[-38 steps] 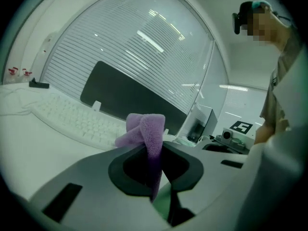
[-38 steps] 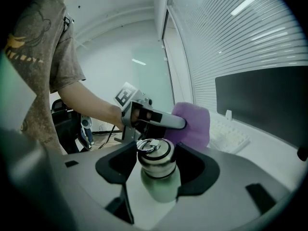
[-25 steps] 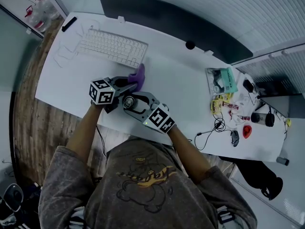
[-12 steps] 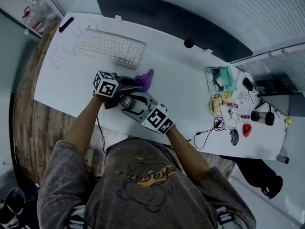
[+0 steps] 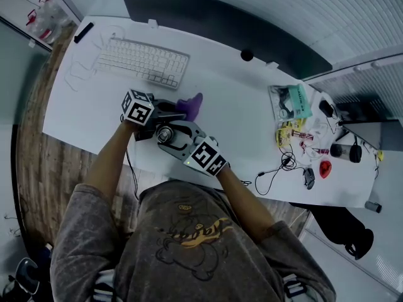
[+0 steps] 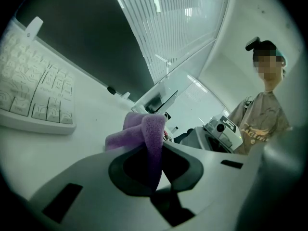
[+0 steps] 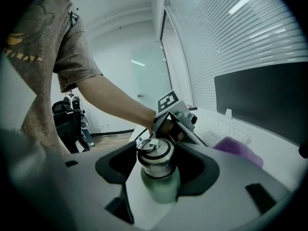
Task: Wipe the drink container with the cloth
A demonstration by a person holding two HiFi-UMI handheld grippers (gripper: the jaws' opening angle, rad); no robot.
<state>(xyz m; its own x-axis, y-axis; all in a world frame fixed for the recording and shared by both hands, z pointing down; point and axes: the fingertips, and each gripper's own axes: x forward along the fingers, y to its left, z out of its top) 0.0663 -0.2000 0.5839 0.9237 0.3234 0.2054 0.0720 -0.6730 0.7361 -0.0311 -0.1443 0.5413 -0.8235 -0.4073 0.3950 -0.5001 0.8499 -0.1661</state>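
While near desk (image 5: 94,115) edge, bottle (image 5: 165,133), cloth (image 5: 191,105).

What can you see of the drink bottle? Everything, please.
The bottle has a pale green body that looks like metal, and a steel-coloured cap with a small loop on top. The cap is on. It stands roughly upright between the jaws of the right gripper, which are closed on its neck and upper body. Its base is hidden. The purple cloth sits off to one side and does not appear to touch it.
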